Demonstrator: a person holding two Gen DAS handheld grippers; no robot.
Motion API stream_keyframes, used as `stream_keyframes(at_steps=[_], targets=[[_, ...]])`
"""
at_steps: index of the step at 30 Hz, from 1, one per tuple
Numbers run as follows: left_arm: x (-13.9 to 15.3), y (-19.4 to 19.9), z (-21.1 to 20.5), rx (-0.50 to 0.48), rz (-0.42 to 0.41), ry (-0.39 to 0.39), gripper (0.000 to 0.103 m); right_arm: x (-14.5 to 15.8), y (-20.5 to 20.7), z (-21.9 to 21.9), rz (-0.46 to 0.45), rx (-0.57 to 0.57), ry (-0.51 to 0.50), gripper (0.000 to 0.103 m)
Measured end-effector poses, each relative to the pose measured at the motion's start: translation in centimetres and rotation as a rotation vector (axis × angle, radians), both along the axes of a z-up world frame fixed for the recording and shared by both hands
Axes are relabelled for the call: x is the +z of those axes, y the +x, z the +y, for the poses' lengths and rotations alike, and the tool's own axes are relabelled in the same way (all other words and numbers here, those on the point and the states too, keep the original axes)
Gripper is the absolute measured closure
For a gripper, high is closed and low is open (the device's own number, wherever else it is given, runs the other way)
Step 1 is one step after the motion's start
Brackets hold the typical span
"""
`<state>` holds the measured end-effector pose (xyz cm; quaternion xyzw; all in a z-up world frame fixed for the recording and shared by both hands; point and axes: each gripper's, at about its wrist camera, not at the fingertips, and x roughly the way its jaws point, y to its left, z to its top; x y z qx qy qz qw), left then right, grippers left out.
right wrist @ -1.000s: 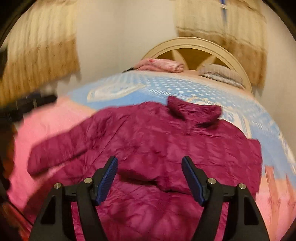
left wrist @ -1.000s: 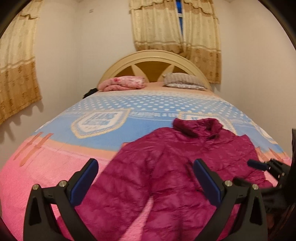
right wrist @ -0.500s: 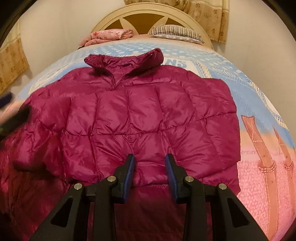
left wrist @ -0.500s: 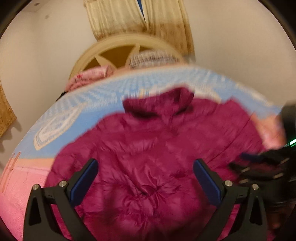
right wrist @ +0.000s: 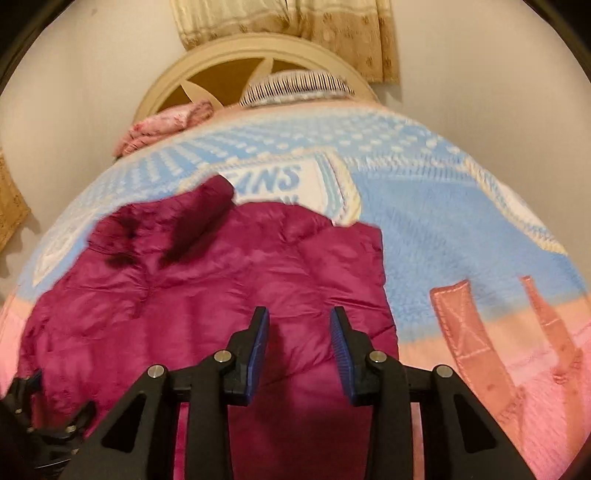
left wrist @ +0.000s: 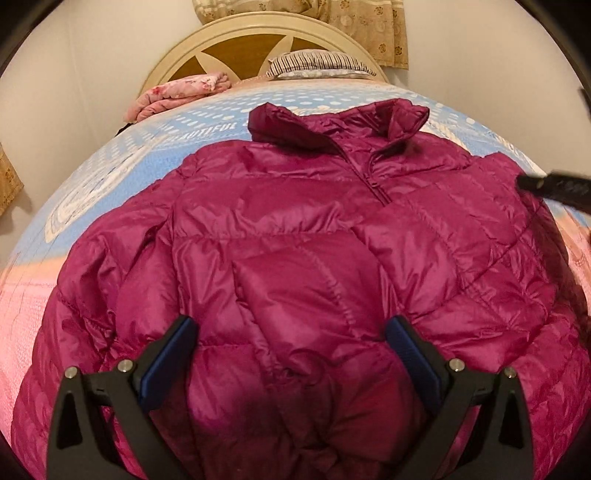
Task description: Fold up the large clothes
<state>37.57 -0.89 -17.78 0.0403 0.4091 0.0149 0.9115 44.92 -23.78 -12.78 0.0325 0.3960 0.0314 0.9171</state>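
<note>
A magenta quilted puffer jacket lies front up on the bed, collar toward the headboard, sleeves lying along its sides. My left gripper is wide open above the jacket's lower middle, holding nothing. My right gripper is partly open, with nothing between its blue pads, over the jacket's right side near its edge. A tip of the right gripper shows at the right edge of the left wrist view. The left gripper shows at the bottom left of the right wrist view.
The bed has a blue, white and pink blanket. A folded pink quilt and a striped pillow lie at the cream headboard. Curtains hang behind it. White walls stand on both sides.
The left gripper has moved in over the jacket, still wide open. The right gripper has swung right toward the jacket's right edge and its jaws have opened a little from half a second ago.
</note>
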Motion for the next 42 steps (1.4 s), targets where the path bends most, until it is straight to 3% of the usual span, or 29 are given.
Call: stream_keyframes(at_steps=[4,13,17,20,23,26,32,42], targets=[[-0.3,0.3,0.0,0.000,0.009,-0.008,0.000,-2.8,0.7,0.1,0.053,0.008,-0.020,0.068],[-0.7,0.6,0.2,-0.003,0.030,-0.027,0.000,-3.9,1.0,-0.2,0.076,0.009,0.005,0.067],[-0.7,0.6,0.3,-0.002,0.031,-0.033,0.000,-2.2,0.3,0.6,0.084,0.000,-0.048,0.068],[-0.7,0.6,0.3,-0.001,0.031,-0.037,0.000,0.8,-2.4,1.9,0.035,0.056,0.031,0.067],[-0.8,0.7,0.5,-0.001,0.037,-0.052,0.000,2.4,-5.1,4.9,0.010,0.160,0.043,0.067],[-0.8,0.7,0.7,-0.002,0.041,-0.061,0.000,1.5,-6.4,7.6,0.018,0.228,0.013,0.063],[-0.9,0.7,0.8,-0.004,0.045,-0.073,0.000,-2.2,-6.6,8.6,0.072,0.221,-0.008,0.059],[-1.0,0.8,0.9,-0.006,0.048,-0.075,0.000,-3.4,-6.9,8.9,0.055,0.206,-0.026,0.056]])
